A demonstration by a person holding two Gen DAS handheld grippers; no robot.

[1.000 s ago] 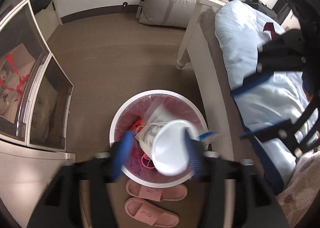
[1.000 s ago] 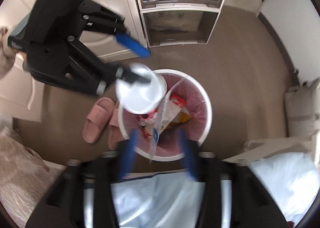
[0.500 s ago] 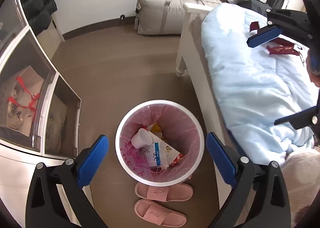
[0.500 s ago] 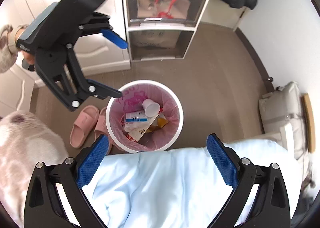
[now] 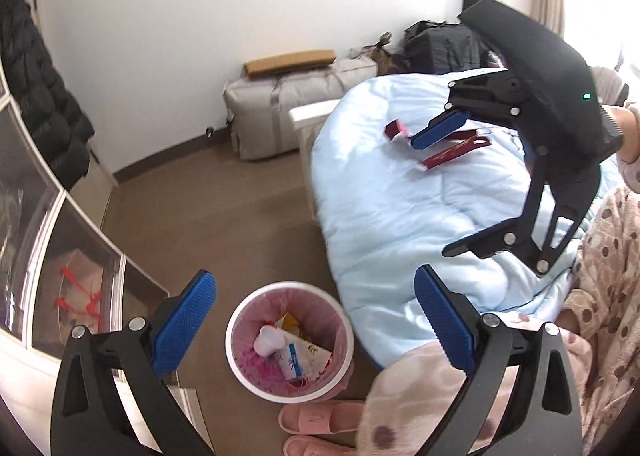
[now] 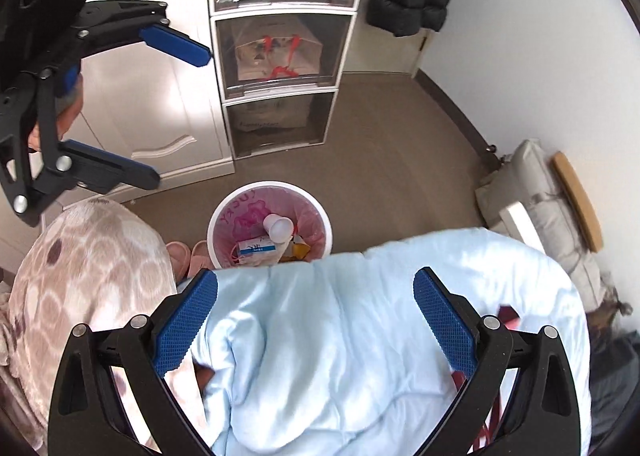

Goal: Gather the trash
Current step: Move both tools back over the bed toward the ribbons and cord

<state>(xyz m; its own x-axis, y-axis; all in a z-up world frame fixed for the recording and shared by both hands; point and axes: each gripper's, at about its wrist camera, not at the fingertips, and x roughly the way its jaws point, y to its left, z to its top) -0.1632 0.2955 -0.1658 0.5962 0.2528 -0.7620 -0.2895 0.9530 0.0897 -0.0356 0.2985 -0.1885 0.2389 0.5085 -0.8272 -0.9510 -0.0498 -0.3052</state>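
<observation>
Nearest me, my left tool (image 5: 316, 320) stands with its blue pads wide apart and nothing between them, and my right tool (image 6: 316, 320) is the same: fingers spread, empty. My patterned fleece sleeve (image 6: 92, 268) crowds the lower corner of both views.

Just past the left tool, down on the brown floor, sits the white bin (image 5: 236, 320) with its pink liner. Inside it lie a white cup (image 5: 270, 340) on its side, a white and blue carton (image 5: 292, 360) and some yellow and red wrappers. So the trash handled so far is in the bin, and I judge that drop as done. A pair of pink slippers (image 5: 320, 420) rests against the bin's near side.

Further on is the bed with its pale blue duvet (image 5: 384, 195), right beside the bin. On the duvet lie several dark red strips (image 5: 456, 151), close under my right tool as the left camera sees it. They may be wrappers or ribbon; the blur leaves me unsure.

Beyond that, a grey bag (image 5: 288, 103) leans on the far wall, and clear drawers (image 6: 280, 55) stand opposite the bed.

I take the step in hand to be the reach for the next item. If the red strips are trash, the next move calls for lowering a tool flat onto the soft duvet and pinching only the strip, not the fabric.
</observation>
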